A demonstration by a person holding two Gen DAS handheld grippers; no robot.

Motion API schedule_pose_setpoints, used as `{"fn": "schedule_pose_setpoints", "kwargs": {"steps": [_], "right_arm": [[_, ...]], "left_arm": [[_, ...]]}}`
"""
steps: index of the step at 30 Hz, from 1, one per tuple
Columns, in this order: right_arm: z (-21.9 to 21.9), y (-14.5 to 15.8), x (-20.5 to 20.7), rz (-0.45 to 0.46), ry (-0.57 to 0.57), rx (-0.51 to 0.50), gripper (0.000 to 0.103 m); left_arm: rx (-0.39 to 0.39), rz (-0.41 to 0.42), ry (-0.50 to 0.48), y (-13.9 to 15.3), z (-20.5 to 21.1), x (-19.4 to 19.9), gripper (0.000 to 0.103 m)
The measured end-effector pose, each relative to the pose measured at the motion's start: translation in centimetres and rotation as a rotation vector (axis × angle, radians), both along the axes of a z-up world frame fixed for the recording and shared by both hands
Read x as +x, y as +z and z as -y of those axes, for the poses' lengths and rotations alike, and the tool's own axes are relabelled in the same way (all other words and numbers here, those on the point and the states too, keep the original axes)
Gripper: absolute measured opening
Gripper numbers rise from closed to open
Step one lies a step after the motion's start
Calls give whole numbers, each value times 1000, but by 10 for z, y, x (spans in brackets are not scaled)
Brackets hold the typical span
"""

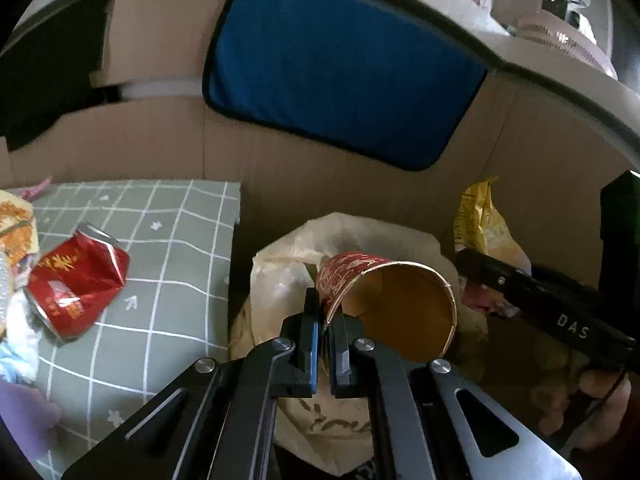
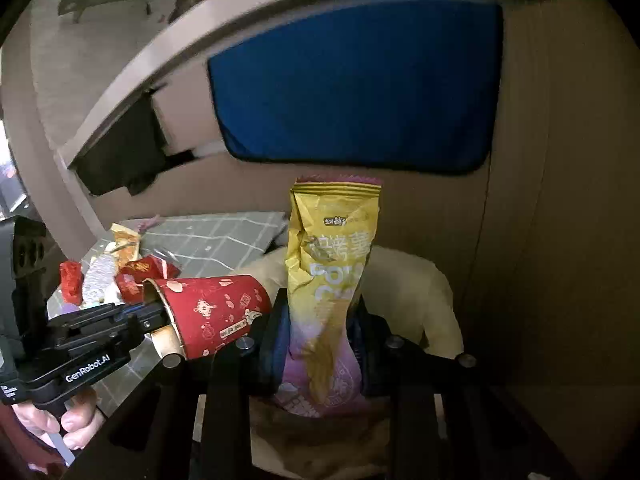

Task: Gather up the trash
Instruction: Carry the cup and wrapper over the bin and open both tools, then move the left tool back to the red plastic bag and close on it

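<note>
Two grippers hold trash over a pale bag that sits against cardboard: the left gripper is clamped on the rim of an empty red cup, and the right gripper is clamped on a yellow chip packet standing upright. Farther left, a crushed red can and wrappers lie on a grey checked mat, with a blue cloth hanging behind.

I see a red paper cup with gold print outside and a plain tan inside. The tall crinkled snack bag runs yellow to pink. The crushed metal can is red with gold lettering. The grey-green mat carries a white grid; the cloth panel is blue.
</note>
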State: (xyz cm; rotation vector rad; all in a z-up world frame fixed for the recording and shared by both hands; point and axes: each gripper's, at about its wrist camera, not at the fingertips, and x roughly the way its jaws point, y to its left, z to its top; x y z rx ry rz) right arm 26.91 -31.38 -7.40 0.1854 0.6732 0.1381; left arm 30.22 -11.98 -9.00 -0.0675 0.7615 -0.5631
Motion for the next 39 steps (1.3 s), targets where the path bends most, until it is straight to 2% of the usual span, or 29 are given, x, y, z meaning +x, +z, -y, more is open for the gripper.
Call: {"fn": "schedule_pose_setpoints", "kwargs": {"steps": [8, 9, 11, 12, 13, 15, 18, 24, 31, 34, 39], "right_arm": [[3, -21, 10, -45, -2, 8, 27], [4, -22, 11, -47, -4, 8, 29], [4, -23, 12, -45, -8, 8, 31], [4, -24, 13, -48, -15, 3, 36], [5, -25, 13, -50, -23, 1, 40], [7, -27, 13, -47, -28, 7, 53], [8, -29, 12, -50, -31, 10, 62], [1, -27, 8, -40, -20, -19, 72], [-14, -13, -2, -20, 16, -48, 73], [-22, 0, -9, 7, 33, -55, 73], [-52, 17, -19, 57, 89, -93, 73]], "left_arm": [[-19, -66, -32, -16, 5, 18, 6], [-33, -75, -42, -17, 5, 20, 9], [-72, -94, -75, -15, 3, 22, 24], [-85, -94, -81, -14, 2, 21, 35], [-101, -91, -81, -12, -1, 20, 39], [-111, -96, -84, -10, -5, 18, 40], [-119, -93, -60, -5, -13, 15, 41], [-133, -52, 14, 8, -38, 4, 42], [-95, 35, 88, 28, -75, -21, 42], [-81, 90, 150, 38, -106, -34, 42], [-104, 135, 277, 51, -170, -54, 42]]}}
